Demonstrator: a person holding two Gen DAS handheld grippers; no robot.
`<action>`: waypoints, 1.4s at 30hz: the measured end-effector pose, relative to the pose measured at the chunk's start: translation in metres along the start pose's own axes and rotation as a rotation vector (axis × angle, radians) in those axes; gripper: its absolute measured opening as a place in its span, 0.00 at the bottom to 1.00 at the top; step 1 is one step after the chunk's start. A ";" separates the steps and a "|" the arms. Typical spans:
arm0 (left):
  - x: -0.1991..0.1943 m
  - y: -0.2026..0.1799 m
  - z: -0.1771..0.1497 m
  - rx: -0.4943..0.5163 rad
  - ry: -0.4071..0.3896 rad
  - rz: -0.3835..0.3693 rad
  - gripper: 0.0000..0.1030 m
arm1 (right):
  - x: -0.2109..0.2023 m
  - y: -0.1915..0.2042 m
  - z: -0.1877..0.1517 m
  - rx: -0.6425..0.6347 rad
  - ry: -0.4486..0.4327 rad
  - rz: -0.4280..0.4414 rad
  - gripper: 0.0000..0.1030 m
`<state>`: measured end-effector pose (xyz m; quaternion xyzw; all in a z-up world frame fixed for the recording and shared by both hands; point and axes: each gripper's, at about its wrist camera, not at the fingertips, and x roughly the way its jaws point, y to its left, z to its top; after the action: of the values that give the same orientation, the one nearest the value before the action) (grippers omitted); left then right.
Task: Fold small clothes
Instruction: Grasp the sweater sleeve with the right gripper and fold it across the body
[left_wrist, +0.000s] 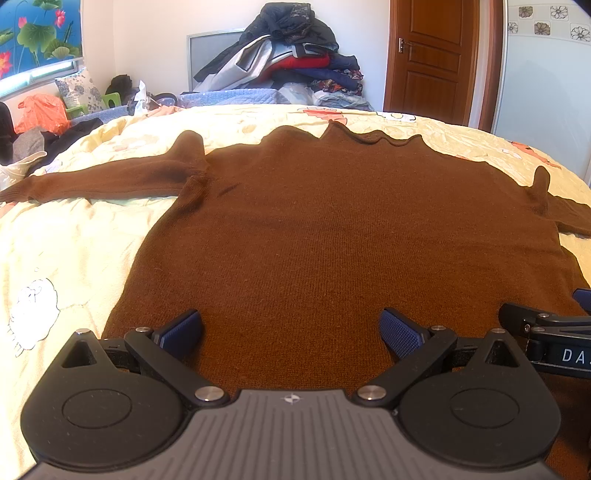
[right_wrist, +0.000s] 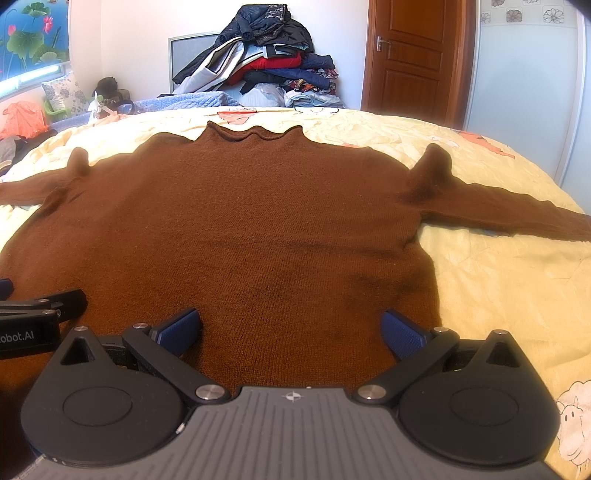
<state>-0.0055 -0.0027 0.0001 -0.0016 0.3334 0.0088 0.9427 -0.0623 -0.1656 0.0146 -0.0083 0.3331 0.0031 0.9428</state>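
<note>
Evidently ready for a first fold, the brown sweater (left_wrist: 332, 229) lies flat, sleeves outspread, on the bed (left_wrist: 66, 236), with left gripper (left_wrist: 291, 332) and right gripper (right_wrist: 291, 332) both spread wide, empty, above its hem.

This is a bedroom in a home. A bed (left_wrist: 74, 236) with a yellow cartoon quilt fills the view. Behind the bed a pile of clothes (left_wrist: 291, 55) leans on the wall, and right of the pile stands a wooden door (left_wrist: 432, 59).
</note>
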 end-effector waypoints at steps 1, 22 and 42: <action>0.000 0.000 0.000 0.000 0.000 0.000 1.00 | 0.000 0.000 0.000 0.000 0.000 0.000 1.00; 0.000 0.001 0.000 0.000 0.000 0.000 1.00 | -0.005 -0.401 0.058 1.059 -0.205 0.123 1.00; 0.001 0.002 0.000 -0.002 0.001 0.000 1.00 | 0.073 -0.464 0.040 1.155 -0.171 0.015 0.07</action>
<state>-0.0053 -0.0008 -0.0004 -0.0026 0.3339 0.0089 0.9426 0.0243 -0.6287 0.0060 0.5096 0.2035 -0.1719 0.8181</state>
